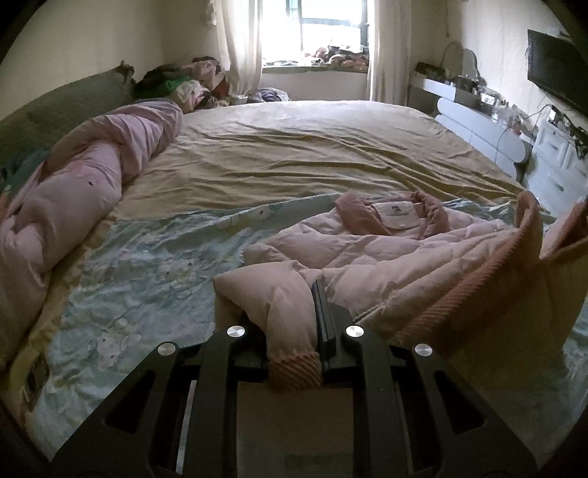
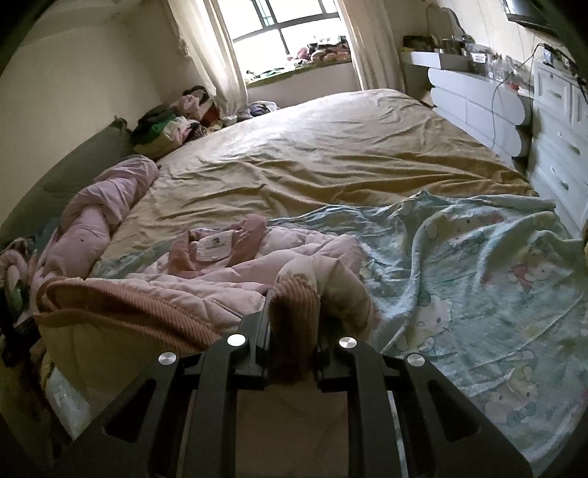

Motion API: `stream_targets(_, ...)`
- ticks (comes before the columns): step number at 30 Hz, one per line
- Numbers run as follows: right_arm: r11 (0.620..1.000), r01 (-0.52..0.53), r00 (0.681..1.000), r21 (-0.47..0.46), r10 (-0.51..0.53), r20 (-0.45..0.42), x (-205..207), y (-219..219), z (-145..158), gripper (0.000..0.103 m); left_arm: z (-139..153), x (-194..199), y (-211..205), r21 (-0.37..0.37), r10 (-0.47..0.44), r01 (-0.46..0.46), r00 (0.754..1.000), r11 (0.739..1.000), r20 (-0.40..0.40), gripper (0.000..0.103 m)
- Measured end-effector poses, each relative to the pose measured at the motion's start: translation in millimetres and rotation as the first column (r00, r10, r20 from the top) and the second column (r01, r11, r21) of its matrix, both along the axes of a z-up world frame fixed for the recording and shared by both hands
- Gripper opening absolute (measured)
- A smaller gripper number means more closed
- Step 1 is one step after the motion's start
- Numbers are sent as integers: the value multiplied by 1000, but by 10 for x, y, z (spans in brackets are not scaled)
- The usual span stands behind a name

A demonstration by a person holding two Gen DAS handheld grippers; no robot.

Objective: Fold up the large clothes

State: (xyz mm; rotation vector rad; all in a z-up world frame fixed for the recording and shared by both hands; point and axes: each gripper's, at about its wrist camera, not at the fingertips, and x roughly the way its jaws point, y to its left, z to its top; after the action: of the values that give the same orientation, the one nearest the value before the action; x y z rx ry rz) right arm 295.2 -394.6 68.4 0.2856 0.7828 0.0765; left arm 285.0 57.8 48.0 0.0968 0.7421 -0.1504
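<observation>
Nearest of all, the left gripper (image 1: 294, 323) is clamped on a bunched corner of the pink quilted jacket (image 1: 367, 253), with the ribbed hem band (image 1: 294, 371) wedged between its jaws; only the right-hand black finger (image 1: 323, 316) shows, the other being buried in cloth. The right gripper (image 2: 292, 331) is likewise pinched tight on the ribbed band (image 2: 294, 312) at the jacket's other bottom corner. Between the two grips the hem (image 2: 128, 312) hangs as a slack ribbed loop, so both hands hold the same edge, and neither is clearly nearer to the rest of the garment. From that hem the jacket runs straight away from both grippers, its long axis pointing up the bed (image 1: 294, 147) towards the window (image 1: 330, 22). Its body lies rumpled on the cartoon-print sheet (image 2: 477, 264), and the darker pink collar (image 1: 389, 217) with its white label is the far end of the garment. Judging by this layout, the coming fold would carry the held hem forward along that axis towards the collar. Beyond the collar lies bare tan bedding, and a rolled pink quilt (image 1: 73, 191) sits well to the jacket's left.
</observation>
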Motion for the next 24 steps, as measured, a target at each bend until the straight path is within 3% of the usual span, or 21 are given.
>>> stream_targets(11, 1000, 9, 999, 21, -8, -47, 317, -2, -103, 19, -181, 231, -31, 10, 8, -8, 999, 1000, -34, 12)
stream_targets(15, 992, 14, 999, 127, -10, -34, 352, -99, -113, 27, -279, 340, -16, -1, 15, -15, 999, 1000, -52, 12)
stream_targets(16, 989, 13, 1000, 150, -9, -27, 347, -119, -110, 31, -307, 372, -14, -6, 15, -15, 998, 1000, -57, 12)
stream_targets(19, 977, 10, 999, 213, -17, 29, 283, -186, -97, 71, -355, 434, -25, -17, 6, -7, 998, 1000, -65, 12)
stream_targets(20, 978, 21, 998, 206, -32, 53, 246, -191, -84, 80, -367, 448, -30, -20, 4, -5, 998, 1000, -66, 12)
stream_targets(24, 994, 28, 998, 109, -35, 59, 220, -118, -112, 81, -411, 530, -37, -29, 1, -3, 997, 1000, -76, 13)
